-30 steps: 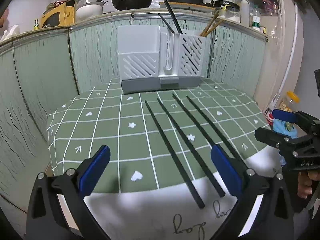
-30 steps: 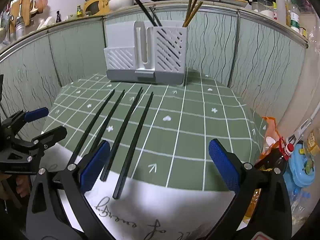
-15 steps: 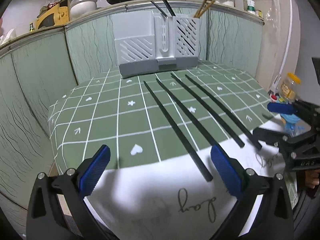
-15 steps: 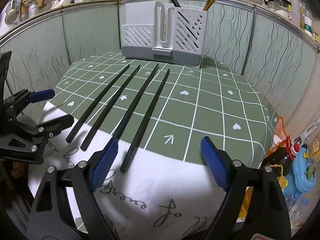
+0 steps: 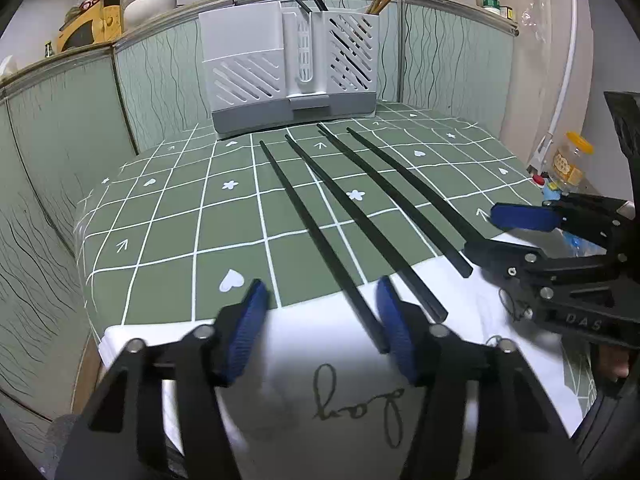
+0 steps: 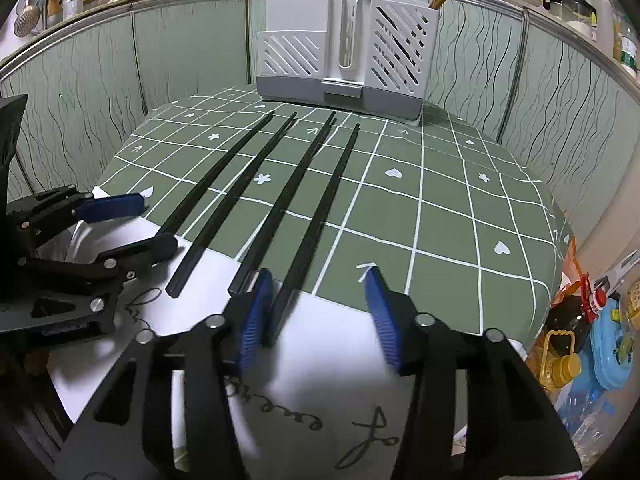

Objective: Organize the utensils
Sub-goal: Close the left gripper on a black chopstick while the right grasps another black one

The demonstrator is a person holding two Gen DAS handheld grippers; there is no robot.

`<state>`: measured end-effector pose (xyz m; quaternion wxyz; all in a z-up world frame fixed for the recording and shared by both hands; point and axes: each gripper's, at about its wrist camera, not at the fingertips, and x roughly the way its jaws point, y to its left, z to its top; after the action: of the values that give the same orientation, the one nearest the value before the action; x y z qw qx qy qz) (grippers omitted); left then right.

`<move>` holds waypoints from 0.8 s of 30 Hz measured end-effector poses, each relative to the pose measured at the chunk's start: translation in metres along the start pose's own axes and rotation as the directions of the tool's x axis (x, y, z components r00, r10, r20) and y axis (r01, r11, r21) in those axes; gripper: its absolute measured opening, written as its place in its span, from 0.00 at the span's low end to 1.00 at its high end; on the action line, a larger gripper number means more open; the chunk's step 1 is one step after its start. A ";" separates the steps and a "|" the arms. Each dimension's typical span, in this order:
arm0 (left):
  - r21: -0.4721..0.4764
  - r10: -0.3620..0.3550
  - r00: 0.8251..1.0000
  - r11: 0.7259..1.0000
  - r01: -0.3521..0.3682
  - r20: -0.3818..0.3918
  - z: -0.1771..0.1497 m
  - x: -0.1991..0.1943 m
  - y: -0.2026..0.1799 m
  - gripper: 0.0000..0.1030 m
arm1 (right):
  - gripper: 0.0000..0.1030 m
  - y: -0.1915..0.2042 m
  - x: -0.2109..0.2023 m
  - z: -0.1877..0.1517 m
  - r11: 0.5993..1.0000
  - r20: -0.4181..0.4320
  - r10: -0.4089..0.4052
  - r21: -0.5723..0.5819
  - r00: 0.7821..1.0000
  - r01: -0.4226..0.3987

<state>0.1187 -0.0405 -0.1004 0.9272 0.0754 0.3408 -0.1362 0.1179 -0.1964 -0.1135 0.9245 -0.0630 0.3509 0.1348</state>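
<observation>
Chopsticks (image 5: pixel 320 236), four long black ones, lie side by side on a green checked tablecloth (image 5: pixel 168 216), their near ends reaching onto the white strip at the table's front edge. A grey-and-white slotted utensil holder (image 5: pixel 292 64) stands at the back edge. The left gripper (image 5: pixel 320 320) has its blue-padded fingers spread, empty, beside the leftmost chopstick's end. The right gripper (image 6: pixel 318 312) is likewise spread around the rightmost chopstick's (image 6: pixel 320 220) end.
</observation>
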 end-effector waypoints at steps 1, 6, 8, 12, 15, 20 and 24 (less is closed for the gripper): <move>0.002 0.009 1.000 1.000 -0.009 0.000 0.001 0.000 0.000 0.42 | 0.34 0.000 0.000 0.000 1.000 0.000 -0.001 0.003 1.000 0.001; -0.025 0.023 1.000 0.999 -0.023 -0.004 0.003 0.002 0.009 0.25 | 0.24 -0.009 0.003 0.004 0.999 -0.012 -0.020 0.050 1.000 0.021; -0.037 0.029 1.000 0.999 -0.030 -0.008 0.005 0.003 0.014 0.16 | 0.17 -0.013 0.004 0.005 0.997 -0.018 -0.035 0.070 0.999 0.036; -0.060 0.034 0.999 0.998 -0.035 -0.021 0.007 0.006 0.023 0.06 | 0.07 -0.019 0.005 0.006 0.993 -0.025 -0.043 0.106 0.999 0.046; -0.075 0.022 0.999 0.997 -0.024 -0.028 0.008 0.006 0.028 0.06 | 0.06 -0.024 0.005 0.005 0.990 -0.029 -0.044 0.130 0.999 0.048; -0.084 0.031 0.999 0.996 -0.033 -0.028 0.008 0.005 0.031 0.06 | 0.06 -0.027 0.002 0.004 0.990 -0.033 -0.040 0.134 0.999 0.044; -0.094 0.028 0.999 0.995 -0.030 -0.021 0.010 0.001 0.035 0.06 | 0.06 -0.029 -0.005 0.005 0.990 -0.025 -0.040 0.138 0.999 0.043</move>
<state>0.1363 -0.0092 -0.0924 0.9282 0.0379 0.3547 -0.1057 0.1262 -0.2242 -0.1052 0.9253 -0.0075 0.3683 0.0903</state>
